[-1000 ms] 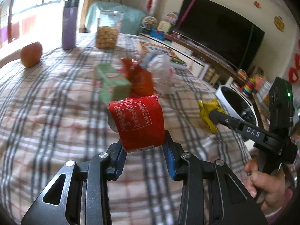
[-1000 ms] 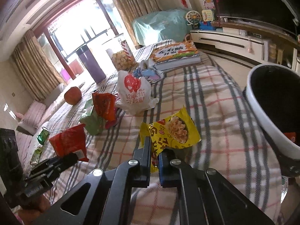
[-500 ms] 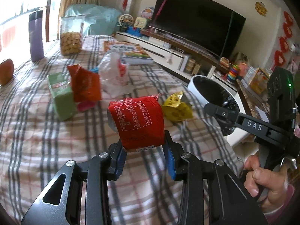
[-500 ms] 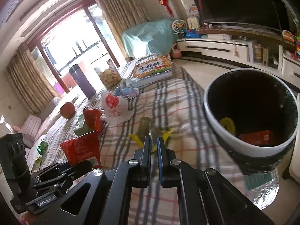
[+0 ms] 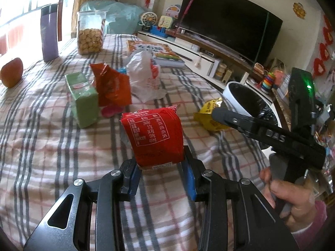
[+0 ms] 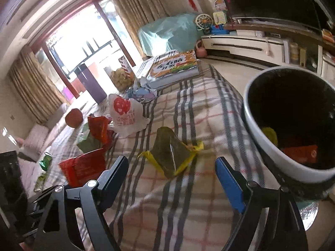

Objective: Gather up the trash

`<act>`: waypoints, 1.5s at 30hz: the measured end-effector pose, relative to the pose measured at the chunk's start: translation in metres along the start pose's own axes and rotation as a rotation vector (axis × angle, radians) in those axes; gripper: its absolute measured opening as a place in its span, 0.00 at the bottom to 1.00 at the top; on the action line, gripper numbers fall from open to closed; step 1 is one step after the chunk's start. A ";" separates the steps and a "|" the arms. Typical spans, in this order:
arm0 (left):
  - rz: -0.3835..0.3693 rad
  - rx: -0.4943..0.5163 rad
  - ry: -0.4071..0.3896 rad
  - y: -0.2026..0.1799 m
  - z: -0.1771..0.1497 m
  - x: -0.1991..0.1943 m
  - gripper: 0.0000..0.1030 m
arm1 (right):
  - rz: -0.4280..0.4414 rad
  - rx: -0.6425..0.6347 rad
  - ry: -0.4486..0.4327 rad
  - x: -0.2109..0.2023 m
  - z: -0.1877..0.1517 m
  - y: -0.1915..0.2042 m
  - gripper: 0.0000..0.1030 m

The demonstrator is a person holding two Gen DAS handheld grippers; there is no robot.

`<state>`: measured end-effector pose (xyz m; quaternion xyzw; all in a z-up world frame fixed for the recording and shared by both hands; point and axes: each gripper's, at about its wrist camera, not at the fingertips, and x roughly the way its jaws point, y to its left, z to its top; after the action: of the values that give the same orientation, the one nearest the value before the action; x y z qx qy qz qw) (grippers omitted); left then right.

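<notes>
Biscuits half fill a clear jar (image 5: 90,33) far beyond the left gripper (image 5: 162,168), whose jaws clamp a red snack packet (image 5: 156,135) upright. The right gripper (image 6: 171,174) has just been opening; its jaws stand wide, the yellow wrapper (image 6: 172,152) loose on the plaid worktop (image 6: 188,113) ahead of them. Right of them, the white bin (image 6: 270,148) holds yellow and red scraps.

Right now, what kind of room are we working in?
Most likely a home living room: a large flat-screen TV on a low white TV cabinet, curtained balcony doors, and a plaid-covered table strewn with snack wrappers beside a white trash bin.
</notes>
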<state>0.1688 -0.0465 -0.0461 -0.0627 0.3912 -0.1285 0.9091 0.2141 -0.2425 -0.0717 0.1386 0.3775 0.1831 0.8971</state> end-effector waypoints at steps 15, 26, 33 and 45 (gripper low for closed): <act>-0.052 0.035 0.013 -0.020 0.009 0.012 0.34 | -0.033 -0.015 -0.017 -0.009 0.004 -0.010 0.28; -0.121 0.114 0.014 -0.068 0.020 0.024 0.34 | -0.079 0.052 -0.084 -0.058 0.010 -0.048 0.28; -0.163 0.172 0.020 -0.104 0.029 0.036 0.34 | -0.128 0.105 -0.113 -0.082 0.013 -0.084 0.28; -0.216 0.257 0.037 -0.158 0.053 0.065 0.34 | -0.183 0.163 -0.141 -0.100 0.023 -0.131 0.28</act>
<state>0.2211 -0.2160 -0.0207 0.0146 0.3790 -0.2756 0.8833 0.1949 -0.4056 -0.0443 0.1885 0.3383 0.0593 0.9201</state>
